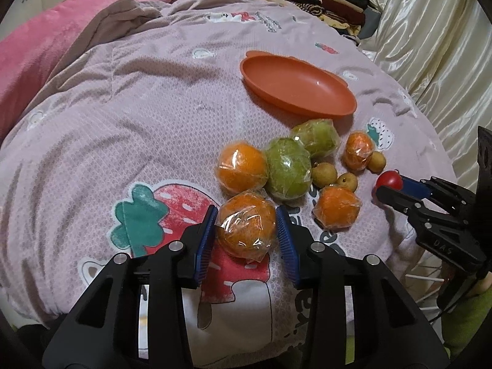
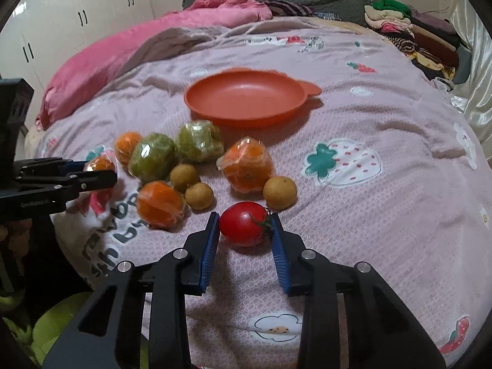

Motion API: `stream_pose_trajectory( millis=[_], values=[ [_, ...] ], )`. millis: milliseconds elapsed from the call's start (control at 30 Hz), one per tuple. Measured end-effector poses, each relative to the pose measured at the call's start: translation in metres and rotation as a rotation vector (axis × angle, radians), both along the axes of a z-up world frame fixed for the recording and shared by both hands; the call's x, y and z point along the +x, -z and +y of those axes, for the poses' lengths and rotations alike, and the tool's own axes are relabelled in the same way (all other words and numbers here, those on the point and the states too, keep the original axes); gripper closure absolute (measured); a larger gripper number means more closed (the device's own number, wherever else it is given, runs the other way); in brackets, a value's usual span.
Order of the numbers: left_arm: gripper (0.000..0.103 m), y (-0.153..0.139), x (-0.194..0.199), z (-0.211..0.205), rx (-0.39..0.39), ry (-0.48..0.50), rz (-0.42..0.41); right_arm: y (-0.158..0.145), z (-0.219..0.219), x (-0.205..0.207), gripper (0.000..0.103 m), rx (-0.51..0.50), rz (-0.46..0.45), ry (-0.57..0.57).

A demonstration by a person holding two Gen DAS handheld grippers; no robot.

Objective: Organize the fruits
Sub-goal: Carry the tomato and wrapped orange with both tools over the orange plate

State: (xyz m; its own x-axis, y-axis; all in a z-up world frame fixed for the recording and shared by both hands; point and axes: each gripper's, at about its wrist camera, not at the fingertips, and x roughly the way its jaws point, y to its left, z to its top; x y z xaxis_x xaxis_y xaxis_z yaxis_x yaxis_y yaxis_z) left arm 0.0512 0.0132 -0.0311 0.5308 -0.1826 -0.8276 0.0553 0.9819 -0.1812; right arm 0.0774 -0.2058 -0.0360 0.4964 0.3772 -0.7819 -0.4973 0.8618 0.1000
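A pale pink bedspread printed with strawberries is covering the bed and carrying everything else. A rumpled pink quilt is lying along its far left side, and a stack of folded clothes is sitting at the far right corner by a cream satin curtain.

An orange plastic dish with a small tab handle is resting on the bedspread beyond the fruit, holding nothing.

The left gripper is reaching over the near edge of the bed, its blue-padded fingers standing on either side of a plastic-wrapped orange, pressing against the wrapping on both sides. The right gripper is doing the same with a red tomato, its pads touching the tomato's two sides; the tomato is lying at the near edge of the fruit cluster, stem pointing right.

The remaining fruit is sitting in a loose cluster between the grippers and the dish. A second wrapped orange is touching a wrapped green fruit, which is leaning against another wrapped green fruit nearest the dish. A smaller wrapped orange is lying just beside the left gripper's fruit, and another is sitting farther right. Three small tan round fruits are scattered among them: two together in the middle of the cluster, one just beyond the tomato.
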Motion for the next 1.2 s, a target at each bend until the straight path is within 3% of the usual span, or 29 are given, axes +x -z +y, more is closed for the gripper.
stream_pose_trajectory(
  millis=[467, 767, 1200],
  values=[
    [0.072, -0.029, 0.039, -0.002, 0.0, 0.005, -0.039, -0.029, -0.003, 0.02, 0.072, 0.049, -0.055, -0.021],
    [0.072, -0.038, 0.086, -0.006, -0.029, 0.03, -0.033, -0.034, 0.002, 0.047, 0.072, 0.055, -0.055, -0.063],
    [0.072, -0.038, 0.146, -0.025, -0.001, 0.095, 0.004, -0.033, 0.025, 0.09, 0.072, 0.048, -0.048, -0.122]
  ],
)
